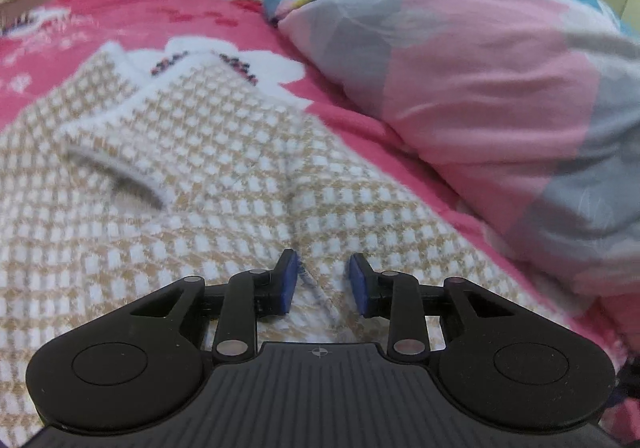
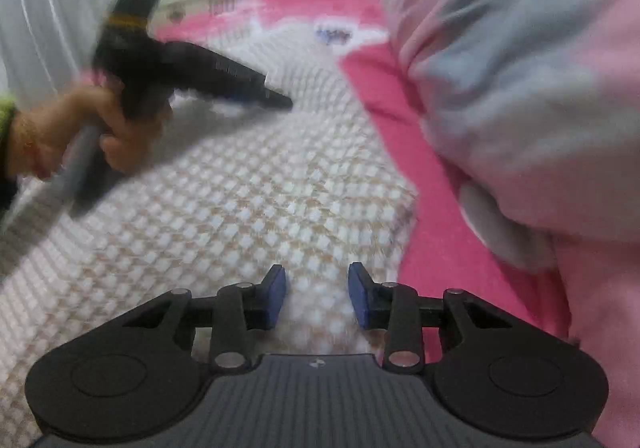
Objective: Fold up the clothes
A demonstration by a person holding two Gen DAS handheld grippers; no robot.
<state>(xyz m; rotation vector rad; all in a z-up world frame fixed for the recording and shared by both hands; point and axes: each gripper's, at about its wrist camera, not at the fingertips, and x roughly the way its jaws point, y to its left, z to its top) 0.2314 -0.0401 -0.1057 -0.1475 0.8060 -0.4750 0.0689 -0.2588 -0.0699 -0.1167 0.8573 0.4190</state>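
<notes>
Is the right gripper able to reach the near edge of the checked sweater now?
Probably yes. The right gripper hangs over the sweater with its jaws apart, and nothing lies between them and the knit.

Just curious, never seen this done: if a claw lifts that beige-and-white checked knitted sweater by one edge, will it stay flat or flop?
The beige-and-white checked knitted sweater would probably flop and drape; it already creases over the pink bedspread. Its folded-over sleeve may well slide loose. The fuzzy knit looks grippy rather than slippery, so it likely won't slip out.
</notes>
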